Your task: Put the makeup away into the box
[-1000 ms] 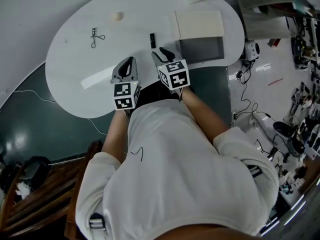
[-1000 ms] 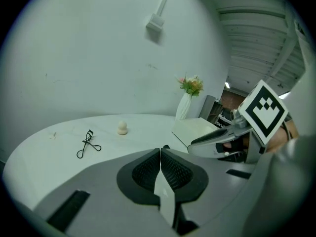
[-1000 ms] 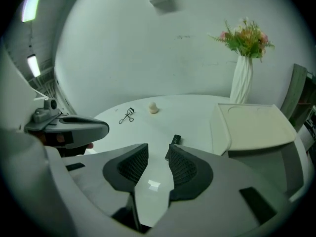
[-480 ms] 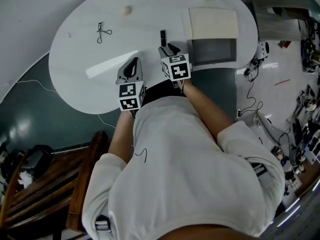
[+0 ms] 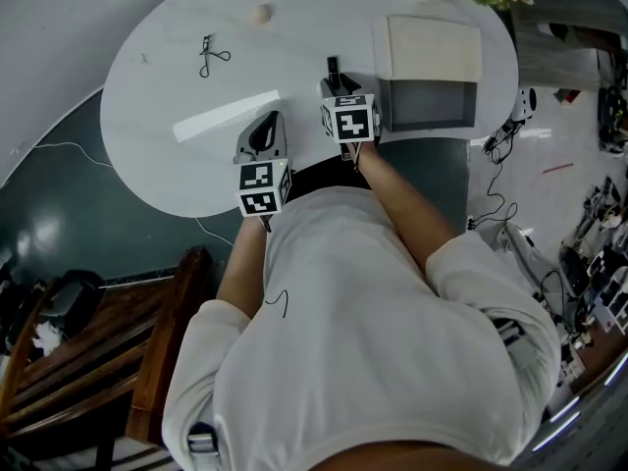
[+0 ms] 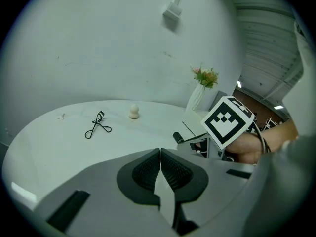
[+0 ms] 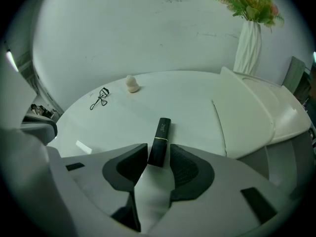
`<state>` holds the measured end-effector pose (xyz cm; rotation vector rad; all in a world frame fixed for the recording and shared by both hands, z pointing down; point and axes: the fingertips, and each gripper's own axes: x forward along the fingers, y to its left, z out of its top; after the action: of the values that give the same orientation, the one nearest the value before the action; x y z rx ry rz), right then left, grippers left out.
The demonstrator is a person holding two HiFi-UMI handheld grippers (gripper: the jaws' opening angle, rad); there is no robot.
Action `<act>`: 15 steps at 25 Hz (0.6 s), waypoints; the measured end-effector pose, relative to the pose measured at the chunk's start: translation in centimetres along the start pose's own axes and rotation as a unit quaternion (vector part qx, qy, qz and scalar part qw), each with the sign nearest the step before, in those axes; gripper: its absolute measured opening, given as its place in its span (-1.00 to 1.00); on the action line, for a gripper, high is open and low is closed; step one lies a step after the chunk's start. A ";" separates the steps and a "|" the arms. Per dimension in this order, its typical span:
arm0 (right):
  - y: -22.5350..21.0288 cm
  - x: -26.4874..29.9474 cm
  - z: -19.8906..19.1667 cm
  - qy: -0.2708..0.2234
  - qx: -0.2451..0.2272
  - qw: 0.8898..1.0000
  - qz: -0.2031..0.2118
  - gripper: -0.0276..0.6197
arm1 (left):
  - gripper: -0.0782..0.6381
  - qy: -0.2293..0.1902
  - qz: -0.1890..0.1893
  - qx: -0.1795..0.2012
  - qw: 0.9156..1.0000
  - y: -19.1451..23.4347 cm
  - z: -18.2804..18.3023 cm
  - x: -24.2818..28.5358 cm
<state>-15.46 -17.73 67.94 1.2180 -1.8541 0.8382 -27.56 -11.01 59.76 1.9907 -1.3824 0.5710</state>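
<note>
A black lipstick (image 7: 162, 130) lies on the white table (image 5: 167, 155), its near end between the jaws of my right gripper (image 7: 158, 151). Those jaws have just been opening and stand open around the lipstick, with thin gaps on both sides. In the head view the right gripper (image 5: 336, 82) is just below the lipstick (image 5: 333, 67). My left gripper (image 6: 160, 154) hovers shut and empty over the table's near part (image 5: 267, 123). An eyelash curler (image 5: 211, 55) and a beige sponge (image 5: 260, 14) lie farther back. The box (image 5: 429, 104) sits open at the right, its white lid (image 5: 435, 47) laid back.
A white vase of flowers (image 7: 249, 43) stands behind the box lid (image 7: 247, 117). The table's front edge (image 5: 294, 170) is close under both grippers. A wooden chair (image 5: 98, 361) stands at the lower left, and cables and gear lie on the floor (image 5: 579, 263) at the right.
My right gripper has come down and forward, so the lipstick now sits between its jaws. The left gripper has sunk a little toward the table.
</note>
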 end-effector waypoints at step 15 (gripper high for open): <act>-0.5 -0.6 0.9 -0.013 -0.019 0.999 0.034 -0.63 | -0.72 -0.006 -0.002 0.011 1.000 -0.6 1.6 1.2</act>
<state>-15.09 -18.34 67.07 1.1521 -1.9326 0.8234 -26.60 -12.78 59.25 2.0171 -1.3844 0.5766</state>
